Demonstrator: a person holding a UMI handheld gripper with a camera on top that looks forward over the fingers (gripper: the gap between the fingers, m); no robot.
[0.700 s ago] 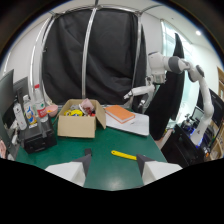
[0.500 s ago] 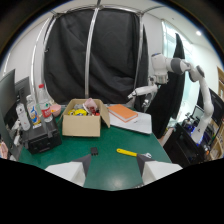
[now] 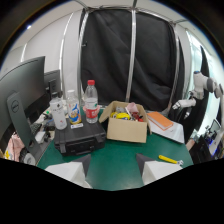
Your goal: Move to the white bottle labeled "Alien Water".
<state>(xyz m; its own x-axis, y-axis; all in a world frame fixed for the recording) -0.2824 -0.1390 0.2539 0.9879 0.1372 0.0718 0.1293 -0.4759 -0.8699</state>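
Observation:
Three bottles stand on a black case (image 3: pixel 80 139), beyond my fingers and to their left. The leftmost is a white bottle (image 3: pixel 59 114); its label is too small to read. Beside it stands a bottle with a yellow and blue label (image 3: pixel 74 110), then a clear bottle with a red cap (image 3: pixel 91 102). My gripper (image 3: pixel 114 163) hangs above the green table (image 3: pixel 115 167), well short of the case. It is open, with nothing between the fingers.
An open cardboard box (image 3: pixel 125 127) with mixed items sits right of the case. An orange book (image 3: pixel 161 120) lies on white paper behind it. A yellow tool (image 3: pixel 170 160) lies near the right finger. A dark monitor (image 3: pixel 20 110) stands left; a white robot arm (image 3: pixel 200 90) is at the far right.
The view has swung left and moved closer. The bottles and the black case now sit nearer the middle, and the box has shifted right. The fingers stay apart.

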